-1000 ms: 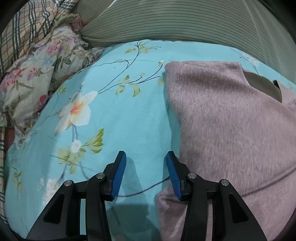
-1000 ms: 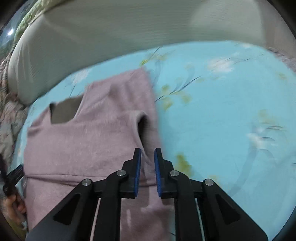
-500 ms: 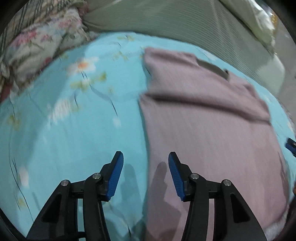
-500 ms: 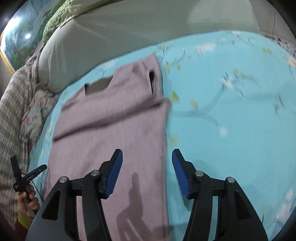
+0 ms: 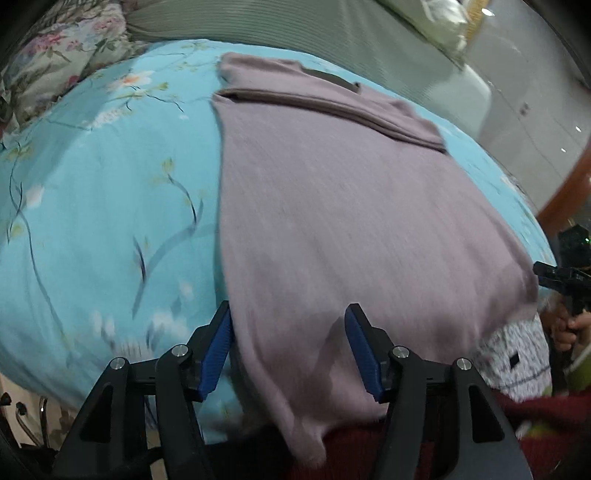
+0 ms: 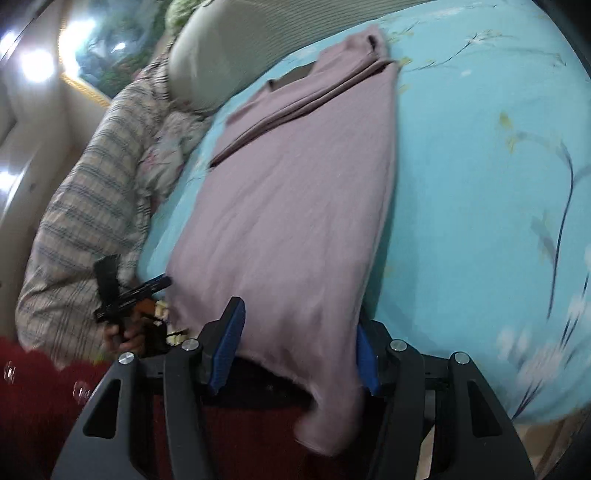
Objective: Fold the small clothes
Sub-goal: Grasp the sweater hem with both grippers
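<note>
While the mauve knitted sweater lies flat on the turquoise floral bedsheet, its hem hangs over the near edge of the bed, and its sleeves are folded across the chest below the neckline. At the hem's left corner the left gripper has its blue-padded jaws spread wide, the knit draped between them without being pinched. At the right corner the right gripper likewise has its jaws spread, the fabric hanging down between them. A flowered pillow and a checked quilt sit to the left of the sweater, beside the grey ribbed headboard.
</note>
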